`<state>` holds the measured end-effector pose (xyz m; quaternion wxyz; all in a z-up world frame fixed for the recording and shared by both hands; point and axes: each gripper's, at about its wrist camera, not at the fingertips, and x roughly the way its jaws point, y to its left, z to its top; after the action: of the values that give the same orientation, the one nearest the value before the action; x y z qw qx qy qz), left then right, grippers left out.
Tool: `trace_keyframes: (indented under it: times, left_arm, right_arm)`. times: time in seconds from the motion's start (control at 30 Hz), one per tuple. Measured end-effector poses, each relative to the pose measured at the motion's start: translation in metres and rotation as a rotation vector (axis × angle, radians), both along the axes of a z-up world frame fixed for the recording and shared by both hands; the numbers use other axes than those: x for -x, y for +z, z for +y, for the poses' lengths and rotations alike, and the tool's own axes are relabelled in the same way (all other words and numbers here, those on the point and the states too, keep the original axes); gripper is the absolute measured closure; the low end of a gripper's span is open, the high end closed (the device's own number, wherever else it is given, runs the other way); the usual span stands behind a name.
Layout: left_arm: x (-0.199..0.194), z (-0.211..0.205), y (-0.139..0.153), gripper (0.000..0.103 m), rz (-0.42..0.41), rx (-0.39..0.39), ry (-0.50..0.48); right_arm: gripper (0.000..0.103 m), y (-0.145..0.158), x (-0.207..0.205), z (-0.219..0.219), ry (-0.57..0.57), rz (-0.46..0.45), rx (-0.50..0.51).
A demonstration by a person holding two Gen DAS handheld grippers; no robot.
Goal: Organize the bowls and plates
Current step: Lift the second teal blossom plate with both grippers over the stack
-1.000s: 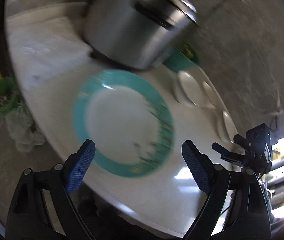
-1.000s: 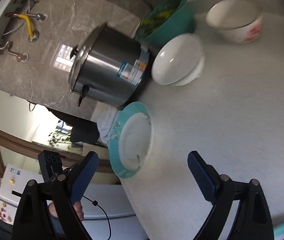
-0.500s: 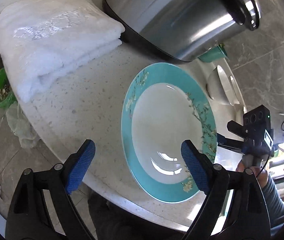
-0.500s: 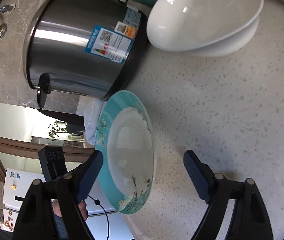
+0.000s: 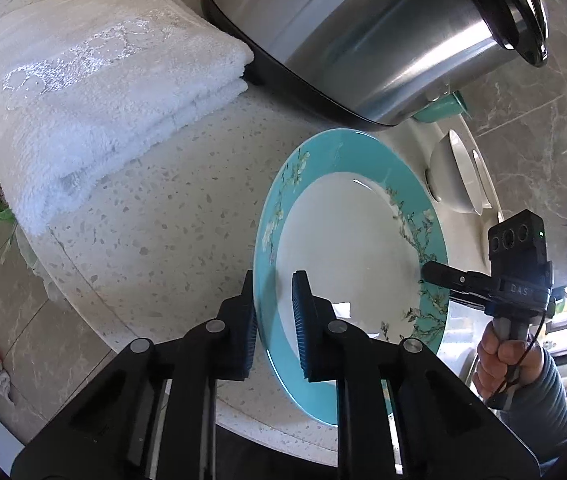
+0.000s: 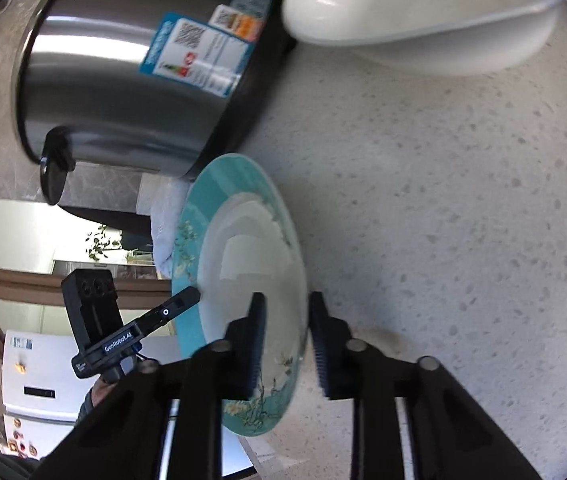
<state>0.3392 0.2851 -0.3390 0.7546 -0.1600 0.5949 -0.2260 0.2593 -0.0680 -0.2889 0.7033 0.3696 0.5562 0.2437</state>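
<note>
Left tool: clamped on the near rim of the teal plate, one finger above the rim and one below, so the plate can be lifted off the counter.

Right tool: likewise clenched on the plate's opposite rim; a grip at both sides probably keeps the wide, shallow dish level and shares its weight.

Plate: between the two tools, at the counter's edge, partly overhanging it.

Just beyond the plate: steel pot, close enough to hamper a straight lift.

Left of the left tool: folded white towel.

Ahead of the right tool: white bowl, likely the next stacking item.
</note>
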Motion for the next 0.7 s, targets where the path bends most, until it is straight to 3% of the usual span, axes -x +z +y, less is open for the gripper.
trace_keyframes:
  times: [0.13,0.27,0.7]
  left_arm:
    - [0.005,0.005,0.003,0.095,-0.009,-0.02,-0.004]
    - [0.01,-0.001,0.006,0.094,-0.025,-0.049,-0.007]
    - [0.022,-0.019,0.013,0.094,-0.043,-0.041,-0.025]
  right_arm:
    - [0.095,-0.002,0.002,-0.006,-0.018,0.011,0.025]
    - [0.094,0.005,0.004,-0.004,-0.021,-0.005,0.096]
    - [0.094,0.014,0.02,-0.014,-0.039,-0.049,0.14]
